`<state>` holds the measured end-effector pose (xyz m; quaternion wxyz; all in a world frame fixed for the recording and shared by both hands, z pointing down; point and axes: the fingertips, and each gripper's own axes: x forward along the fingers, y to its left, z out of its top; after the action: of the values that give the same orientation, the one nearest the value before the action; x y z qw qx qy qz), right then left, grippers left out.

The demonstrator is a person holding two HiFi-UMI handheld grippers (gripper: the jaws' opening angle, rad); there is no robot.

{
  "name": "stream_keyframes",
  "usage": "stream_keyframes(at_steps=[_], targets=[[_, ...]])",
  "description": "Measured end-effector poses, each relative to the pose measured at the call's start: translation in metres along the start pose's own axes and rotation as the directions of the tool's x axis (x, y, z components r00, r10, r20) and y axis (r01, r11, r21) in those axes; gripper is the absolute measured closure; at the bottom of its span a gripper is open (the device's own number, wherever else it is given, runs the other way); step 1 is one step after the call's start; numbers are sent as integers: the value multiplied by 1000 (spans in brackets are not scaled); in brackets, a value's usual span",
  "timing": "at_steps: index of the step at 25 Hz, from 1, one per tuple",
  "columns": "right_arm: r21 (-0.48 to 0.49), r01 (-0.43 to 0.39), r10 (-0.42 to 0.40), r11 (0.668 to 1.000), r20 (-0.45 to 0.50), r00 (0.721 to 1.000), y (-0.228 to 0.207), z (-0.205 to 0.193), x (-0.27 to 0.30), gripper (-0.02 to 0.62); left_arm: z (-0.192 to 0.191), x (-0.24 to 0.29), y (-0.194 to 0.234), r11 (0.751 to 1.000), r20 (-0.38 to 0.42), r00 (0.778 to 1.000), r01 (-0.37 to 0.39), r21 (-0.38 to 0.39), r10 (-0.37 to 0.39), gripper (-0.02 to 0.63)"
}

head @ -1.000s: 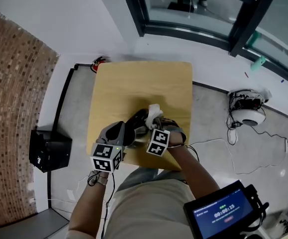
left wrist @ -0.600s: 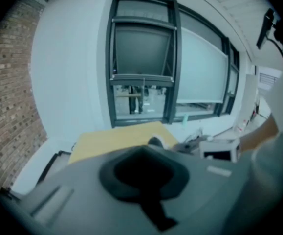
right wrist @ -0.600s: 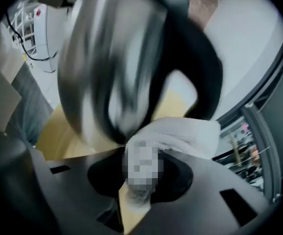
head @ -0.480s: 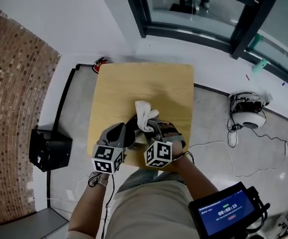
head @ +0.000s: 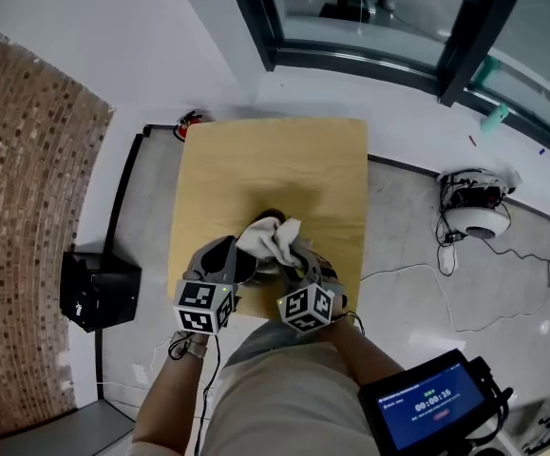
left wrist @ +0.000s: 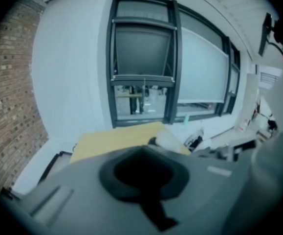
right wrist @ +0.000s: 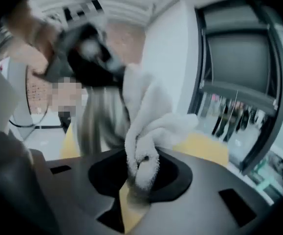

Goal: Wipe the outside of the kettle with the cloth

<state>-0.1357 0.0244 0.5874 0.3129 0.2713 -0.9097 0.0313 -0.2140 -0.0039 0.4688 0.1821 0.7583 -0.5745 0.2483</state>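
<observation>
Working from the head view first, find the kettle near the front of the table, mostly covered by the white cloth, with only a dark part showing past it. Note the left gripper just beside the kettle on its left and the right gripper on its right, carrying the cloth over the top. Judge the wipe as under way, so drag the cloth in long overlapping passes around the body, not merely across the crown.

Turning to the left gripper view, read the jaws of the left gripper as drawn together, with nothing visible between them. Cannot tell from here whether it braces the kettle. Hold that side steady so the kettle does not slide toward the table edge.

Moving to the right gripper view, see the right gripper clamped on a bunched fold of cloth, jaws just squeezed a little tighter. Press the loose bulk flat against the steel wall of the kettle, close ahead, and avoid letting hard jaw tips scrape the metal.
</observation>
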Motion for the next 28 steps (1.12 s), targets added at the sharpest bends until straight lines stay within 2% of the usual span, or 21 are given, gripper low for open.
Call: stream_keyframes(at_steps=[1,2,3,4,5,6,7,8,9,10,11,12,14,15,17,18,19,23,26,27,28], targets=[[60,-51,59,997,-133,989,1,-31,15,486,0,1,-1,1000,-1,1000,2,-2,-2,617],[110,-92,111,990,-184,977,1,-41,18,486,0,1,-1,1000,-2,1000,1,-4,-1,617],[136,-109,128,985,-138,982,-1,-28,9,486,0,1,-1,1000,-2,1000,-1,-4,1,617],[138,-106,111,985,-29,993,-4,1,-8,486,0,2,-1,1000,-1,1000,-3,-2,3,617],[125,-95,84,988,92,992,-5,31,-25,486,0,3,0,1000,2,1000,-5,1,5,617],[101,-79,61,992,173,983,-2,51,-35,486,-1,3,1,1000,4,1000,-7,4,7,617],[73,-63,49,995,177,983,2,50,-34,486,-1,3,2,1000,5,1000,-9,4,9,617],[56,-59,54,997,101,993,7,30,-23,486,-2,3,3,1000,5,1000,-7,2,7,617],[72,-85,87,994,-28,996,10,-1,-7,486,-2,4,3,1000,2,1000,1,-7,-1,617],[136,-125,144,983,-140,980,9,-30,5,486,-2,4,3,1000,0,1000,14,-27,-14,615],[232,-145,187,962,-172,967,2,-43,8,486,-3,3,5,998,0,1000,23,-60,-23,615],[324,-138,186,936,-121,975,-13,-38,3,486,-5,0,12,994,7,1000,16,-108,-15,615],[418,-108,102,902,37,994,-44,-3,-10,486,-14,-12,38,968,39,998,-38,-248,49,615],[423,-116,86,899,89,992,-53,14,-11,486,-22,-17,52,940,51,996,-52,-338,73,615],[381,-169,129,909,130,983,-58,37,-3,486,-41,-20,63,861,59,997,-20,-508,58,615],[349,-194,158,917,131,979,-60,44,4,486,-47,-19,62,824,69,997,6,-566,41,617],[320,-214,183,923,125,975,-61,49,10,486,-50,-20,58,800,81,996,24,-600,31,617],[279,-296,272,914,121,955,-64,68,30,486,-51,-27,31,775,103,995,51,-630,18,618],[241,-340,317,909,127,940,-63,79,49,486,-53,-31,7,736,108,994,95,-670,-31,618],[234,-344,322,909,128,938,-64,83,52,486,-51,-33,0,741,98,994,105,-663,-53,618],[247,-338,313,908,136,940,-68,87,49,486,-46,-36,-5,774,86,994,106,-624,-68,618]])
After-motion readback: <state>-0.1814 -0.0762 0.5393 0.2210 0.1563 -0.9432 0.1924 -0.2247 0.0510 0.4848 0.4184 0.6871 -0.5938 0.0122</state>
